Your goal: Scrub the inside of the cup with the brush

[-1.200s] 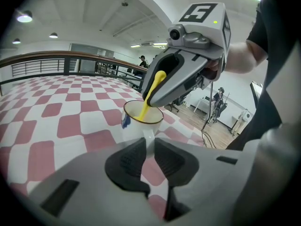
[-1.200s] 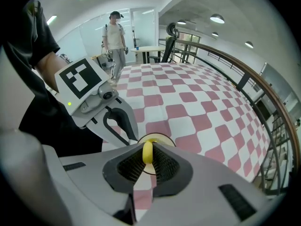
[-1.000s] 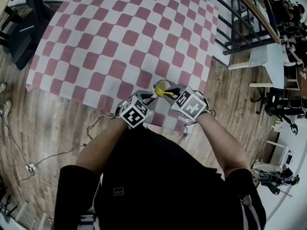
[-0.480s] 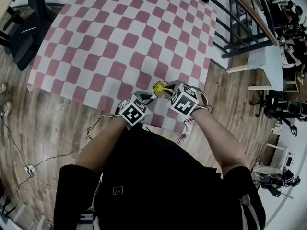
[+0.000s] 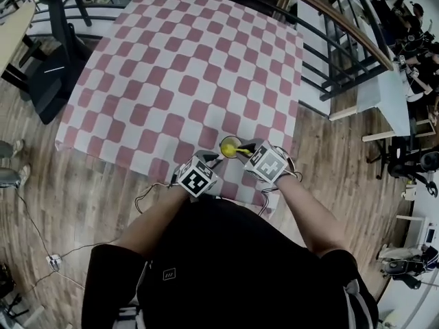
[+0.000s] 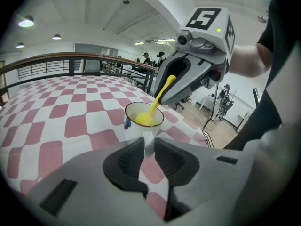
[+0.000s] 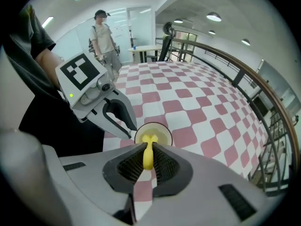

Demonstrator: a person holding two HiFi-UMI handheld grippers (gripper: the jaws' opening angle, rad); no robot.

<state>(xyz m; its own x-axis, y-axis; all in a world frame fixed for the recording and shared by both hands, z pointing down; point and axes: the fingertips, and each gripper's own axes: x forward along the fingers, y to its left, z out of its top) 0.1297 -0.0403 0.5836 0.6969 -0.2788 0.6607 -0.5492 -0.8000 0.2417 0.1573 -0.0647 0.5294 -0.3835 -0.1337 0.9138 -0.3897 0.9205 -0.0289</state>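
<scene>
Left hand-held gripper (image 5: 215, 157) of mine meets the cup (image 5: 230, 146) from its near-left side in the head view. My right hand-held gripper (image 5: 245, 149) comes at the cup from the near-right with the yellow brush (image 5: 239, 150), whose head is down inside the cup. The cup stands upright on the red-and-white checked table (image 5: 171, 81), and the table's edge runs just on my side of the cup.

From the left gripper view, my jaws sit either side of the cup's white handle with the pads against it. They have just eased open a touch, with the handle between them. Beyond the handle, the brush head lies in the cup's pale yellow inside, and its shaft slants up and right out of the cup. A small blue mark shows on the cup's left wall.

From the right gripper view, my jaws are clamped narrowly on the brush's shaft, with the cup directly beyond their tips. My left hand-held gripper touches the cup on its left. A person (image 7: 104, 36) stands well beyond the cup.
</scene>
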